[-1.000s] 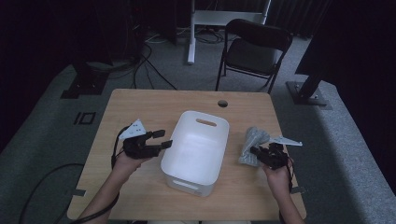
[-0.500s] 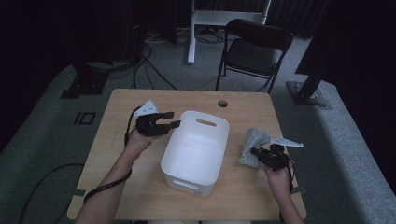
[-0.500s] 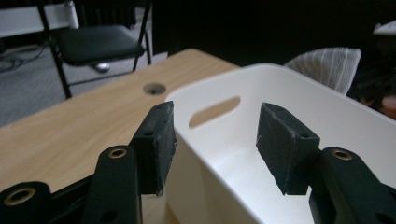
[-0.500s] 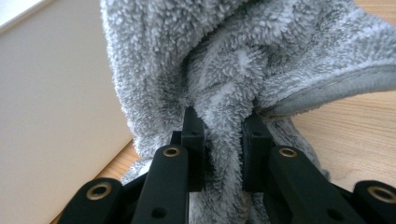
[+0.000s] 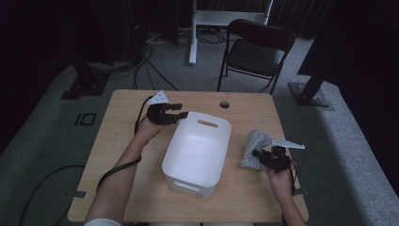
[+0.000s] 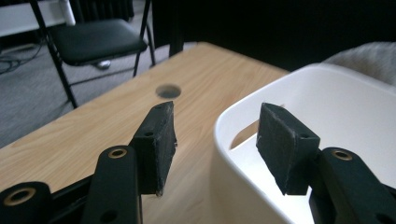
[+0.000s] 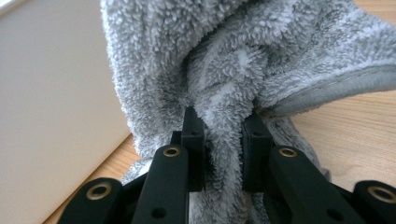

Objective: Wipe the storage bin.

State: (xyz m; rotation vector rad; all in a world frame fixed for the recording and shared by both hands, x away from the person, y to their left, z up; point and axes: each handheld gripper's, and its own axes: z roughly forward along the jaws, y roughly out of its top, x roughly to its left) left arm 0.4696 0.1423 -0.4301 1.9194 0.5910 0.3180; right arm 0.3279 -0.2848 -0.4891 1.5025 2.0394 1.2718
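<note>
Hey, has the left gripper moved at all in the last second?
Yes. The left gripper has travelled away from the person, from beside the white bin's long side up to its far corner, jaws open astride the rim.

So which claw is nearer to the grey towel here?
The right. The right claw is shut on a fold of the grey towel, to the right of the white bin. The left claw is at the bin's far left corner, across the bin from the towel.
</note>
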